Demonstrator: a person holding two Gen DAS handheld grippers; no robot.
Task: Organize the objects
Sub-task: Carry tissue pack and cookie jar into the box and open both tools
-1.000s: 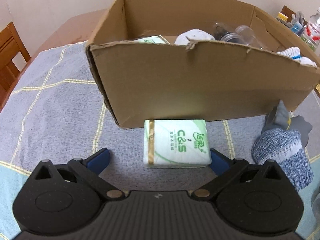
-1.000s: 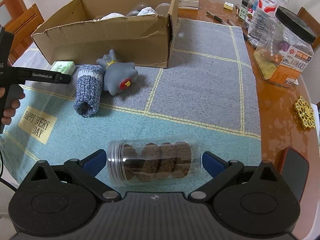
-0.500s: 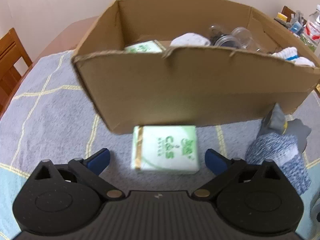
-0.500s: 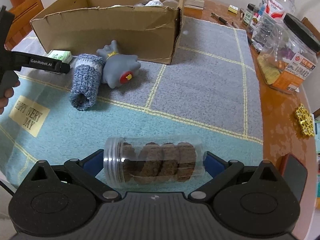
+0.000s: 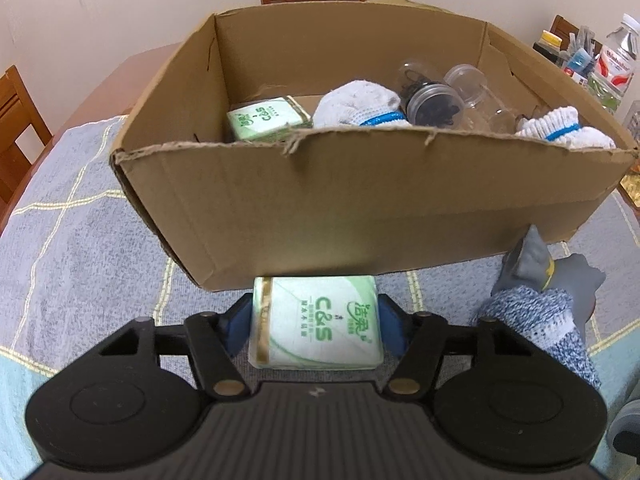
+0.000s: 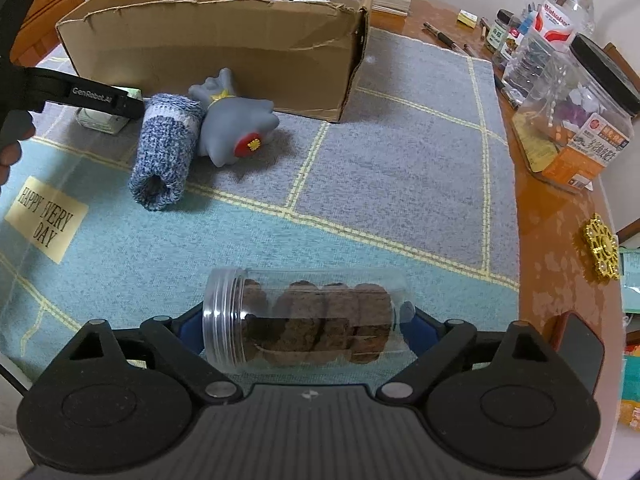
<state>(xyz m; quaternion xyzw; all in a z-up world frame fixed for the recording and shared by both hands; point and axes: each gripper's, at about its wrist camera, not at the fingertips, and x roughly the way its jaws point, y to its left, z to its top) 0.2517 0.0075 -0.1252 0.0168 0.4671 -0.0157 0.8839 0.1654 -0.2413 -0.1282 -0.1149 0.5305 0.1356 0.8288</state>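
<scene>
- Where the left tool (image 5: 314, 320) stood wide a second ago, its jaws have just been closing and now clamp the tissue pack (image 5: 314, 322), lower centre, touching the cardboard box (image 5: 360, 200): ready to lift in.
- Right tool (image 6: 306, 326): jaws closing around the cookie jar (image 6: 300, 318); contact unclear.
- Sock (image 6: 166, 156), grey toy (image 6: 232, 128): unboxed; box wall blocks a straight push.

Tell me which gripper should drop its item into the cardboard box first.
Left, probably. The left gripper has just closed on the green tissue pack, right against the brown cardboard box. The right gripper has been closing round the clear cookie jar, which lies farther from the box.
</scene>
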